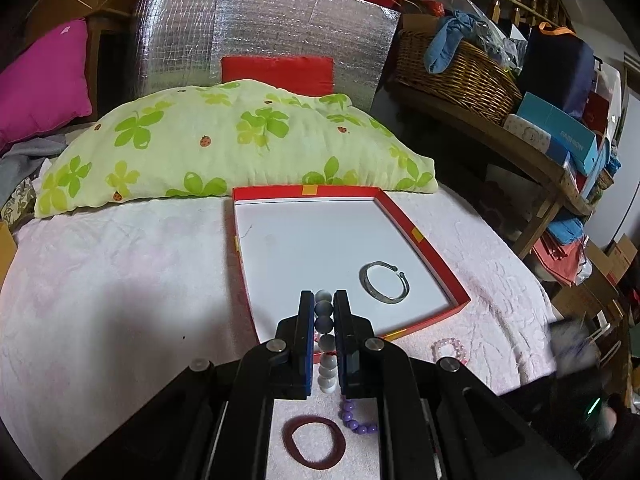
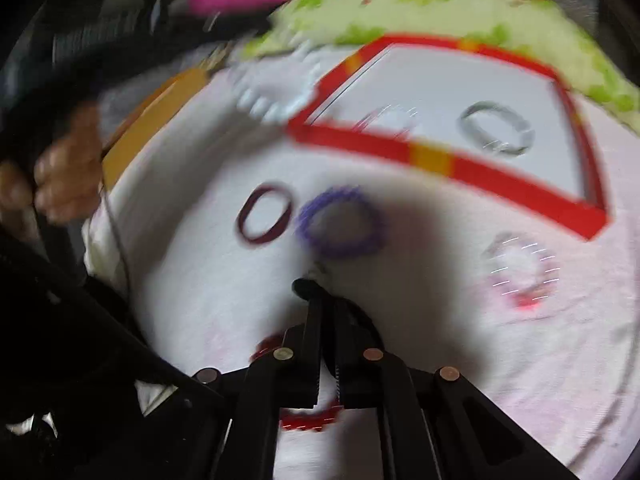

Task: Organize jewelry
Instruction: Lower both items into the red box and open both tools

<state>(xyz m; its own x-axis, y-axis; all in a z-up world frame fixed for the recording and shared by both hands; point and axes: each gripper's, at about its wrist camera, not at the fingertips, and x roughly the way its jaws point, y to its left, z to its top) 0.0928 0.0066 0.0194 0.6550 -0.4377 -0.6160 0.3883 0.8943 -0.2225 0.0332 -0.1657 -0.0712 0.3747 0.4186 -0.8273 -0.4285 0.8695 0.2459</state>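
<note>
My left gripper is shut on a bracelet of grey, blue and white beads, which hangs over the near rim of the red box. A silver bangle lies on the box's white floor. On the blanket below lie a purple bead bracelet and a maroon hair band, with a pink bracelet to the right. The right wrist view is blurred. There my right gripper points down at the blanket, shut on what looks like a black band, with a red bead bracelet lying beneath it.
A green clover pillow lies behind the box. A wicker basket and stacked boxes fill a bench at the right. A person's hand shows at the left of the right wrist view. A faint pale ring shows near the box's front rim.
</note>
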